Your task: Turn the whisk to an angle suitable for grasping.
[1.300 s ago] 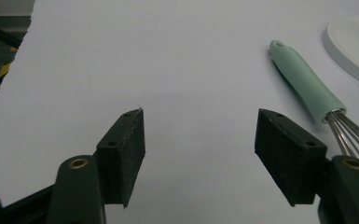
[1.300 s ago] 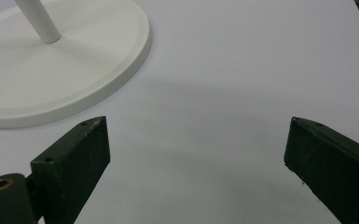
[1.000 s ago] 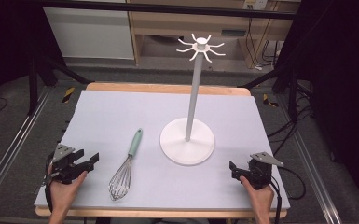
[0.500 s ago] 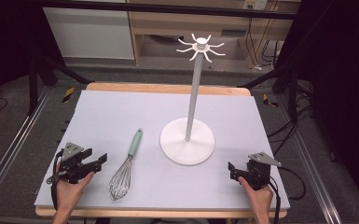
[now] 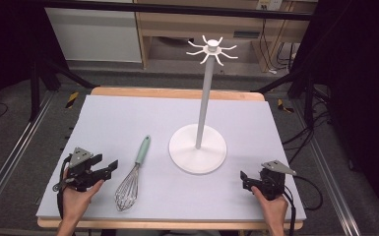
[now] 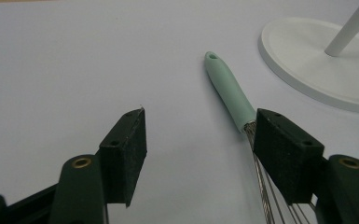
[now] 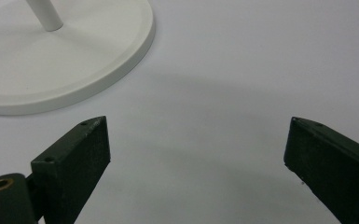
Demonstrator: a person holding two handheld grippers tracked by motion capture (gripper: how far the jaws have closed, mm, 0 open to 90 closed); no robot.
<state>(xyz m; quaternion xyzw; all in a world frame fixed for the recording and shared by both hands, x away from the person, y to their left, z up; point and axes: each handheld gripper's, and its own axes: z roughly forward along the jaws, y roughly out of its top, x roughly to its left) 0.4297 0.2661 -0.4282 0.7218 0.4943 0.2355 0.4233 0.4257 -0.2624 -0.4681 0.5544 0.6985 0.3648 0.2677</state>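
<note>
The left gripper [image 5: 109,166] has slid in across the near-left edge of the tabletop [image 5: 128,123] over the last second, closing most of the gap to the whisk [image 5: 131,178]. Its fingers [image 6: 126,154] are spread wide with nothing between them. In the left gripper view the right-hand finger sits just in front of the spot where the mint handle meets the wires, so the whisk lies off to one side of the gap, not yet inside it. That points to a reach for the whisk; the gripper probably needs a small shift toward the handle before it can close.

The right gripper [image 5: 246,180] has stayed put at the near-right edge, its fingers [image 7: 74,163] also wide apart and empty.

The whisk lies flat just beyond the left gripper, wires toward the person and handle pointing away. Farther back stands the white hook stand [image 5: 198,147], its round base just right of the whisk's handle, its hooks bare.
</note>
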